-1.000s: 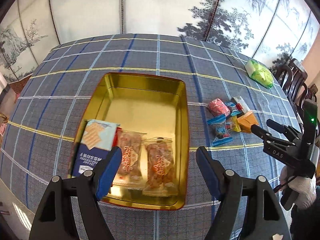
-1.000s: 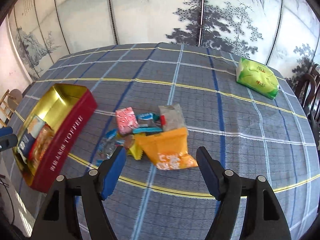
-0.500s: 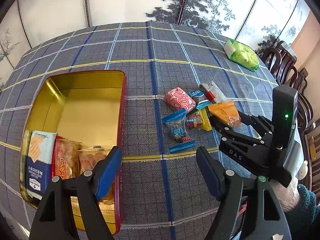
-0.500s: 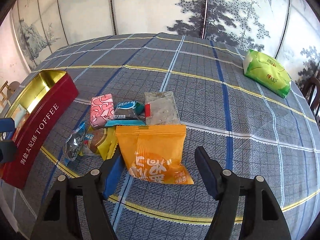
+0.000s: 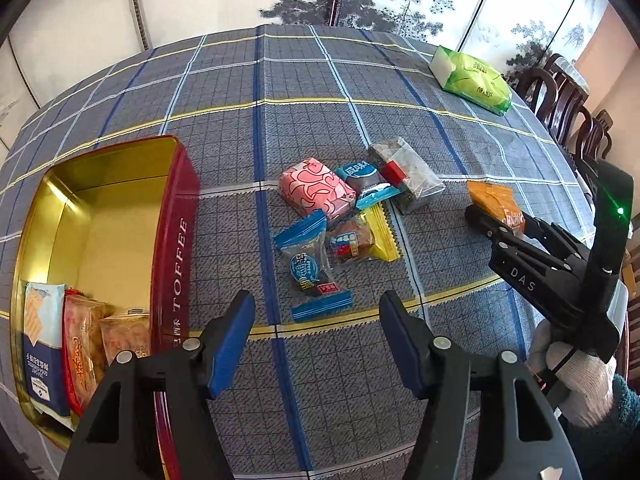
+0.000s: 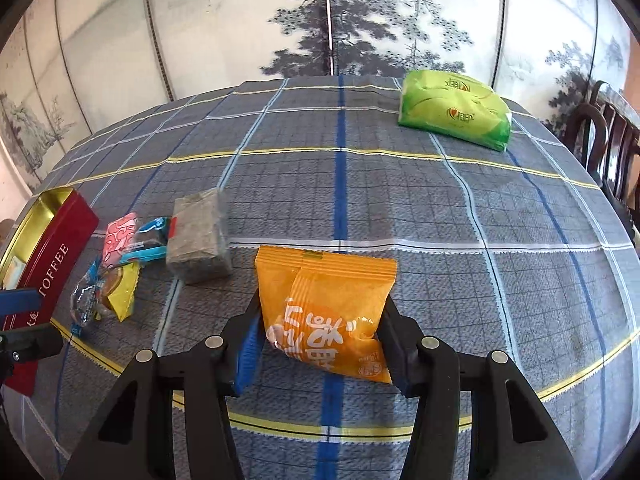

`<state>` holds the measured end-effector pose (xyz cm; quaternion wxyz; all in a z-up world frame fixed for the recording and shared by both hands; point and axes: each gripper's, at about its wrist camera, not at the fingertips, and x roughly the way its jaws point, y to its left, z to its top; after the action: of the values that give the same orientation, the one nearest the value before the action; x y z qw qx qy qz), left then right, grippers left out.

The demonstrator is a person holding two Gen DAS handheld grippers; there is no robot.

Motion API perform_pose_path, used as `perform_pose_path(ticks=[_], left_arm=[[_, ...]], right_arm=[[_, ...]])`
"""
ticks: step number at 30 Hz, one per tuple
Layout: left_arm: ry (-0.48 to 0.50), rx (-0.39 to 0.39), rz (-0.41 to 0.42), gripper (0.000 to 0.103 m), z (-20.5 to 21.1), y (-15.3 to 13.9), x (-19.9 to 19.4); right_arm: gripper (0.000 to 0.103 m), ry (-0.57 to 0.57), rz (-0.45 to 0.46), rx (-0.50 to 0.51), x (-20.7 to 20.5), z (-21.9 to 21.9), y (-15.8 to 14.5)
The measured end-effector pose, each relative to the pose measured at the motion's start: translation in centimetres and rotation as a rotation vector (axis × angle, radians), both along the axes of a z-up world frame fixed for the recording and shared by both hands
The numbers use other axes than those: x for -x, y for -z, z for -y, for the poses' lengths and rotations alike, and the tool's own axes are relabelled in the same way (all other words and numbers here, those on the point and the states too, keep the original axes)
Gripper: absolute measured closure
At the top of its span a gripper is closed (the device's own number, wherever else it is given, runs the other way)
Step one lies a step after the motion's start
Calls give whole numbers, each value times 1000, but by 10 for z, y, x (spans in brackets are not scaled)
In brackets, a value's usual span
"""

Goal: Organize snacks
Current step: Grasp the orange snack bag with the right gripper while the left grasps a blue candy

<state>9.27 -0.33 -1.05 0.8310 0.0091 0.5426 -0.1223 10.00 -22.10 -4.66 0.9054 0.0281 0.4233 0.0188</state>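
Observation:
An orange snack packet (image 6: 324,300) is crumpled between the pads of my right gripper (image 6: 322,312), whose jaws are still closing on it; the left wrist view shows the same gripper (image 5: 494,220) at the right, pinching it. My left gripper (image 5: 316,308) hovers over the cloth with its jaws closing and nothing between them. Just ahead of it lies a blue-wrapped cookie (image 5: 308,272), in a pile with a yellow-edged snack (image 5: 360,240), a pink packet (image 5: 316,192), a teal packet (image 5: 364,176) and a grey block (image 5: 408,176). The red and gold toffee tin (image 5: 176,216) at the left holds three packets.
A green tissue pack (image 6: 454,114) lies at the far right of the plaid tablecloth. Dark wooden chairs (image 5: 568,108) stand beyond the table's right edge. A gloved hand (image 5: 572,376) holds the right gripper. Painted screen panels form the backdrop.
My left gripper swung right, from over the tin to in front of the snack pile, and its jaws narrowed. My right gripper came down around the orange packet and closed on it.

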Motion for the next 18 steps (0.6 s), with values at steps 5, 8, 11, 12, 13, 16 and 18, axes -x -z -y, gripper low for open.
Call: perform_pose_path(ticks=[5, 8, 11, 12, 13, 16, 18], left_arm=[[-27, 37, -53, 64, 1, 10, -16], [-51, 43, -66, 68, 0, 14, -26], [-46, 28, -65, 68, 3, 16, -31], [-45, 20, -65, 68, 3, 16, -32], [-44, 7, -67, 68, 5, 18, -33], [-41, 5, -76, 73, 5, 20, -35], [-42, 11, -81, 76, 5, 20, -34]], right_arm=[[48, -3, -2, 13, 0, 0, 1], [48, -5, -2, 8, 1, 1, 1], [48, -4, 1, -17, 0, 2, 0], [48, -4, 1, -24, 1, 3, 0], [47, -4, 2, -29, 0, 2, 0], [48, -3, 4, -40, 0, 3, 0], [48, -3, 4, -40, 0, 4, 0]])
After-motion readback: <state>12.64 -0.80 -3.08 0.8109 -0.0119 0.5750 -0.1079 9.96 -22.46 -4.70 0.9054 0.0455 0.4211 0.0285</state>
